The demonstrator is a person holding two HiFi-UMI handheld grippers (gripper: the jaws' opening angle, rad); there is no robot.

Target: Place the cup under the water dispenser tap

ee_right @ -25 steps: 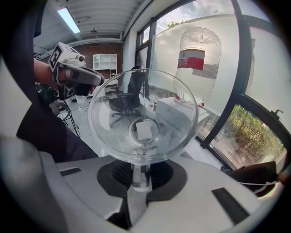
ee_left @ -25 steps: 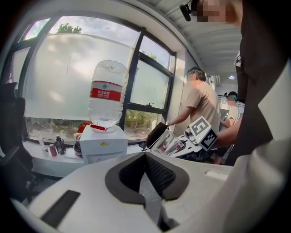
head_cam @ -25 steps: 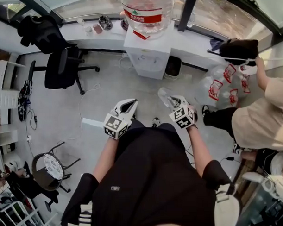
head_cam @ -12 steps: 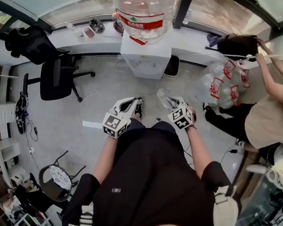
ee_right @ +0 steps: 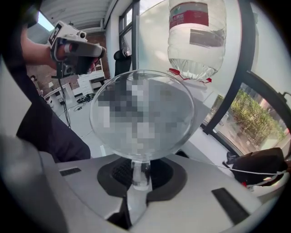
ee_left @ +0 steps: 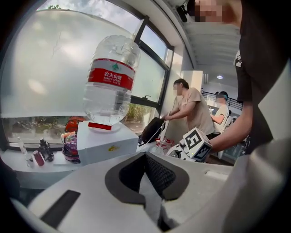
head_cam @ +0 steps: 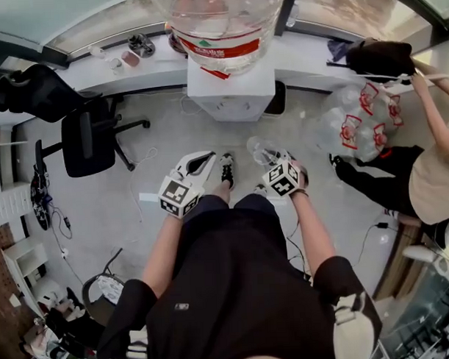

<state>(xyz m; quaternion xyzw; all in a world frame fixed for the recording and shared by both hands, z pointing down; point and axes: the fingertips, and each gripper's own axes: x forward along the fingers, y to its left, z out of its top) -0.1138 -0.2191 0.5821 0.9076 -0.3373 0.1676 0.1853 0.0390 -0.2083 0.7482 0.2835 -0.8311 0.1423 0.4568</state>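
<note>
**Gripping a cup (head_cam: pixel 262 148) by its stem, well short of the water dispenser (head_cam: pixel 232 90)**

From the head view, the person stands on a grey floor (head_cam: pixel 122 201) facing the white dispenser, which sits against the window counter with a large clear bottle (head_cam: pixel 223 20) upended on top. The right gripper (head_cam: pixel 272 160) carries the clear cup out in front of the person's legs, well apart from the dispenser. The left gripper (head_cam: pixel 207 158) hangs beside it, at about the same level. A black office chair (head_cam: pixel 83 139) stands to the left, and another person (head_cam: pixel 437 175) is at the right edge.

In the left gripper view, the two dark pads meet with nothing between them (an empty, closed tool). Beyond them are the dispenser (ee_left: pixel 107 145) and its bottle (ee_left: pixel 111 82).

In the right gripper view, the pads are clamped on the cup's thin stem (ee_right: pixel 140 175). The round bowl stands upright just ahead of the jaws, and the bottle (ee_right: pixel 195 36) shows above and behind it.
</note>
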